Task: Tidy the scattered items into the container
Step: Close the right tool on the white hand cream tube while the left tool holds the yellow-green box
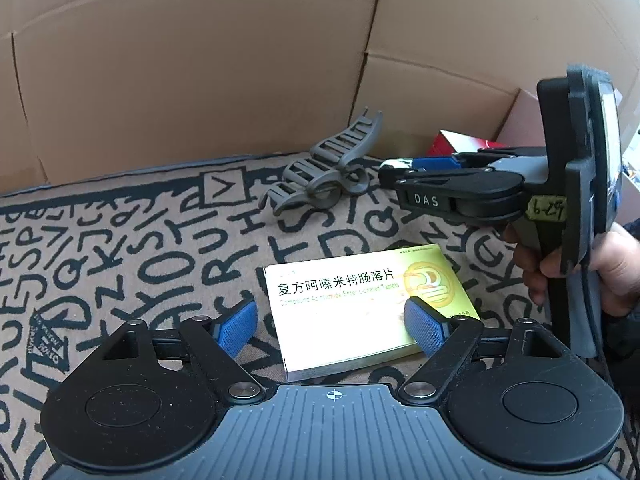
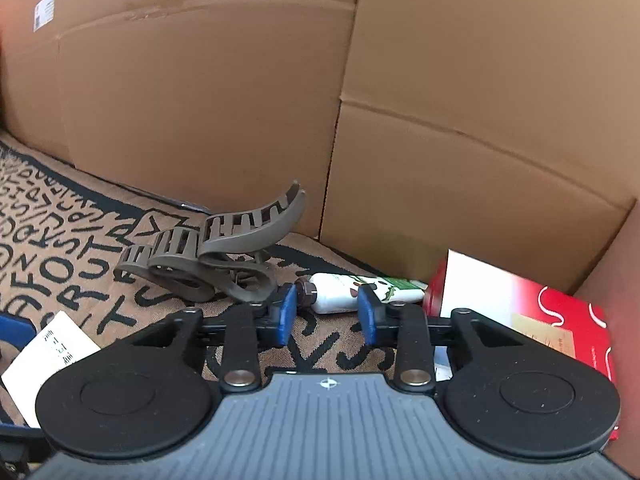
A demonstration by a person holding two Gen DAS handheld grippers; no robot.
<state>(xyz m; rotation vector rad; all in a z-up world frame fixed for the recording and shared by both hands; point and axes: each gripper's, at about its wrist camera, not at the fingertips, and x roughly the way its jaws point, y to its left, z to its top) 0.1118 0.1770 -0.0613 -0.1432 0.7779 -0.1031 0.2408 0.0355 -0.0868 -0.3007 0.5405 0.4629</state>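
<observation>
A yellow-green medicine box (image 1: 368, 304) lies flat on the lettered mat. My left gripper (image 1: 332, 326) is open, its blue pads on either side of the box's near end. A grey hair claw clip (image 1: 324, 172) lies beyond it, also in the right wrist view (image 2: 224, 256). A small white bottle (image 2: 356, 292) lies on its side. My right gripper (image 2: 326, 312) is open with the bottle's cap end between its fingertips; it also shows in the left wrist view (image 1: 394, 172). The medicine box's corner (image 2: 44, 356) shows at the lower left of the right wrist view.
A red and white box (image 2: 520, 312) stands at the right in an open cardboard carton (image 2: 624, 280). Tall cardboard walls (image 1: 200, 80) close off the back of the mat (image 1: 120, 240). A hand (image 1: 608, 272) holds the right gripper's handle.
</observation>
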